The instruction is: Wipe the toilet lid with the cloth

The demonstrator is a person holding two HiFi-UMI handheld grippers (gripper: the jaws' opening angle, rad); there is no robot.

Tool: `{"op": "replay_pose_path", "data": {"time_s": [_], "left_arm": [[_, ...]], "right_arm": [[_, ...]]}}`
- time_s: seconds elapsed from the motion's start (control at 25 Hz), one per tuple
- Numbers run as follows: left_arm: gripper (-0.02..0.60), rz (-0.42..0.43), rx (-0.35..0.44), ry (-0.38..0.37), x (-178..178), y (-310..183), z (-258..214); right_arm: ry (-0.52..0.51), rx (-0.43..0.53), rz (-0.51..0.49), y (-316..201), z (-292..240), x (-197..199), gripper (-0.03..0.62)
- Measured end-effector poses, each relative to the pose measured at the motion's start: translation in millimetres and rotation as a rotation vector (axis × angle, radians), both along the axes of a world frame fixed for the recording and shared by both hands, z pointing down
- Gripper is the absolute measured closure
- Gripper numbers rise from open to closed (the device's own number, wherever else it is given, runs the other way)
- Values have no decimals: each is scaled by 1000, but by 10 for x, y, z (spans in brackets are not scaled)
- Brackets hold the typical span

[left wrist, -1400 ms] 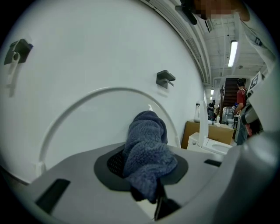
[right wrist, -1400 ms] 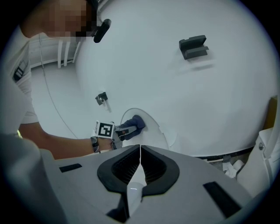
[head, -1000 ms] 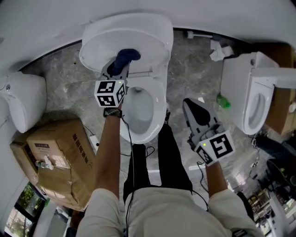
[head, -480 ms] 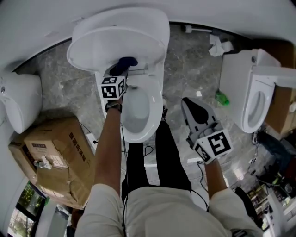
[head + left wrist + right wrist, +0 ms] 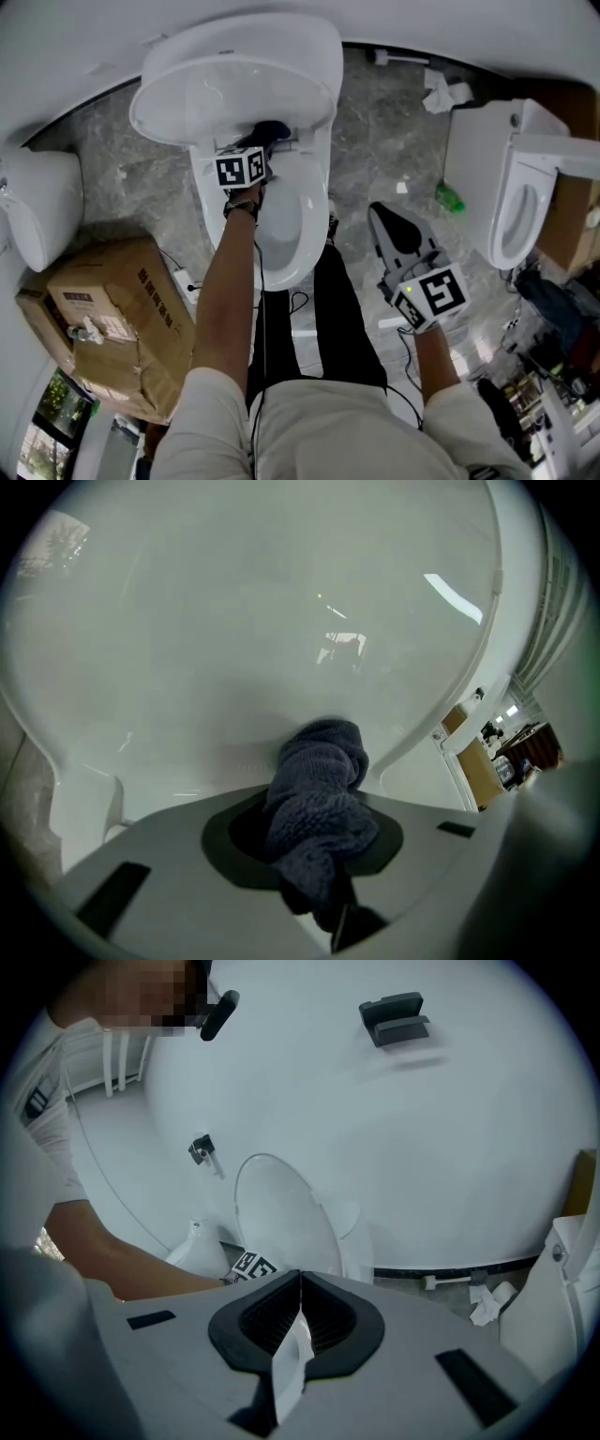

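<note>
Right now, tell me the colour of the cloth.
The cloth is dark blue, shown best in the left gripper view.

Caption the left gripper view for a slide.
Left gripper holds a dark blue knitted cloth near the raised white toilet lid.

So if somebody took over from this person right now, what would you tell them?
Left hand-held gripper: shut on the dark blue cloth. The cloth's bunched end is up against the low part of the raised toilet lid, near the hinge.
Right hand-held gripper: shut, empty, held off to the right of the toilet bowl.
Done: the cloth is in the grip and at the lid. How much is already wiped doesn't show.
Left: sweep the cloth over the lid's inner face.
</note>
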State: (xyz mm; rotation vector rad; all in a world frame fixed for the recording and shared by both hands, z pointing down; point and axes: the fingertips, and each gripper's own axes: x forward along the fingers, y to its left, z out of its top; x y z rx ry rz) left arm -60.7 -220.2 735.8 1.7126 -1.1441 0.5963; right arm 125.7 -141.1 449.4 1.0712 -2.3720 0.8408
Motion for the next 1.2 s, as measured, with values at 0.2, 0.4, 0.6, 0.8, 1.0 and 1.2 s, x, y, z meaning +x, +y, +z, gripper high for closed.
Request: {"op": "replay_pose_path", "data": {"time_s": [0.2, 0.4, 0.6, 0.8, 1.0, 1.2], "left_arm": [[472, 50, 39, -26, 15, -51, -209], [472, 128, 146, -11, 194, -227, -748], [472, 140, 261, 26, 292, -395, -1349], [472, 84, 394, 79, 351, -573, -2080], [472, 113, 517, 41, 445, -684, -2552], [472, 157, 495, 17, 606, -660, -2347]], "right_arm": [[13, -5, 5, 32, 3, 17, 565], [13, 13, 10, 35, -101, -17, 565], [2, 42, 13, 42, -263, -82, 565], [-4, 46, 27, 95, -346, -63, 565], [-6, 44, 31, 146, -344, -46, 565], [-2, 29, 30, 221, -207, -27, 565]]}}
